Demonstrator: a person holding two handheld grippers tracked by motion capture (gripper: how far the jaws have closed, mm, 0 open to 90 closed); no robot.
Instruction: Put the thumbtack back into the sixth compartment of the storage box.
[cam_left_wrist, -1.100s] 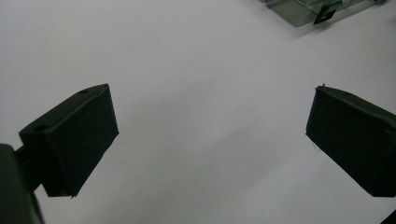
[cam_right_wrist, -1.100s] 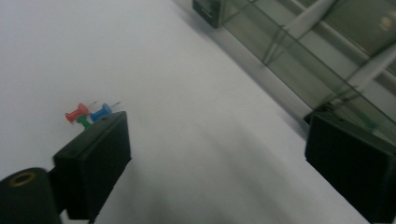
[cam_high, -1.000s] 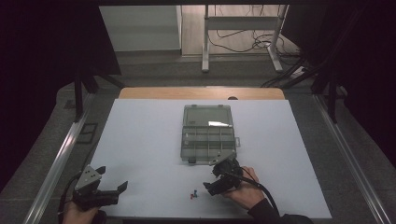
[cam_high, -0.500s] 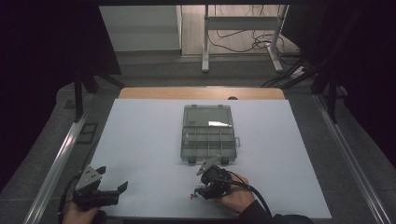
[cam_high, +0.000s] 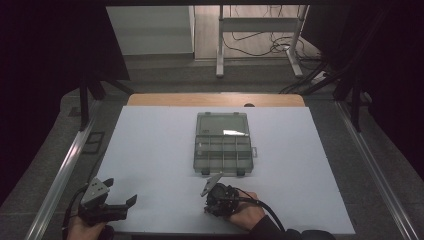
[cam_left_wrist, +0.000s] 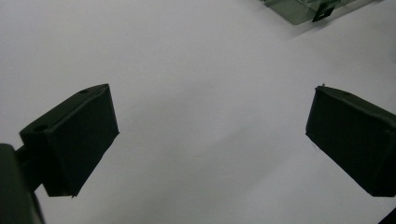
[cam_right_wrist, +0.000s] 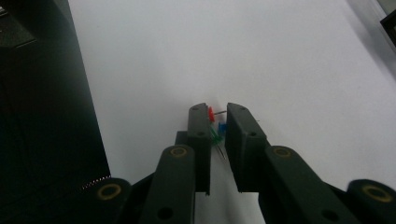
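Right gripper jaws just closed, pinching push pins (red, blue, green) at near-centre desk, near side of compartment box; pins tiny, light, sharp, slippery, so grip plastic heads; left gripper jaws spread, near-left.

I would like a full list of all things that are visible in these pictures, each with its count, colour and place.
push pins: three, red, blue and green, between the jaws of the right tool, on the sheet
compartment box: one, clear grey, lid open, middle of the sheet
sheet: one, white, covers the table top
table: one, wooden edge visible at the far side
metal frame: one, pale, on the floor beyond the table
left tool: one, black, jaws wide open, near left corner
right tool: one, black, jaws have just been closing on the push pins
right hand: one, near edge, holds the right tool
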